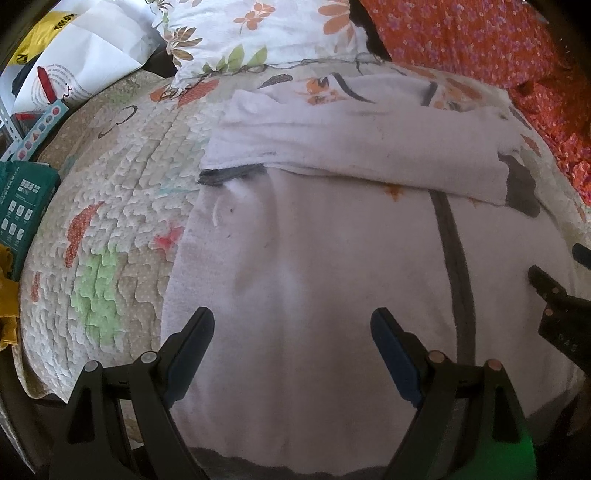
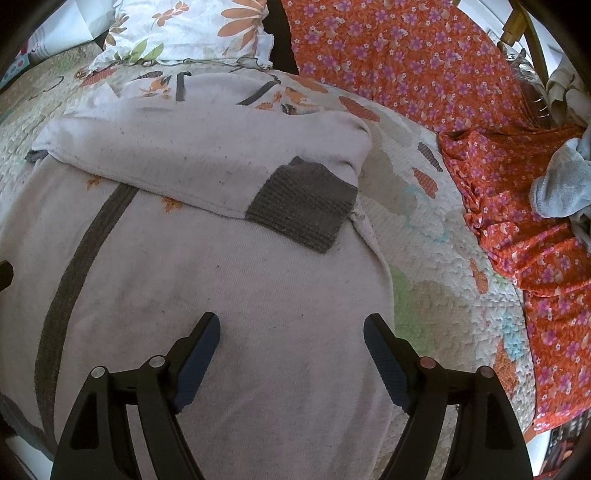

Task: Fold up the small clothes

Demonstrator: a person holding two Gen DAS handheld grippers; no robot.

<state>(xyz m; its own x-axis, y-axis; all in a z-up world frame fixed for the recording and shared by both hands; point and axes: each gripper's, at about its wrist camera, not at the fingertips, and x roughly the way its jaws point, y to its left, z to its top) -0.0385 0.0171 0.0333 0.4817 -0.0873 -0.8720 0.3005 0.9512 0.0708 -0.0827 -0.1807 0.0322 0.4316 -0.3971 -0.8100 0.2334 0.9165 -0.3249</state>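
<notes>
One white sweatshirt (image 2: 192, 280) – sleeve folded across, one grey cuff (image 2: 303, 206) – on the quilt (image 1: 110, 221); left gripper (image 1: 291, 328) and right gripper (image 2: 291, 332) gape wide, empty; no legible writing.

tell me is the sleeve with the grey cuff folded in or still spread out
Folded in. The sleeve lies across the body of the white garment, its grey cuff resting on the cloth rather than out on the quilt.

I can make out very little lettering from here. The white paper bag (image 1: 92, 55) at upper left carries curved lines of small print, too blurred to read. The green box (image 1: 22, 206) shows rows of white icons, no legible words. The yellow-black item (image 1: 44, 33) stays unreadable.
</notes>
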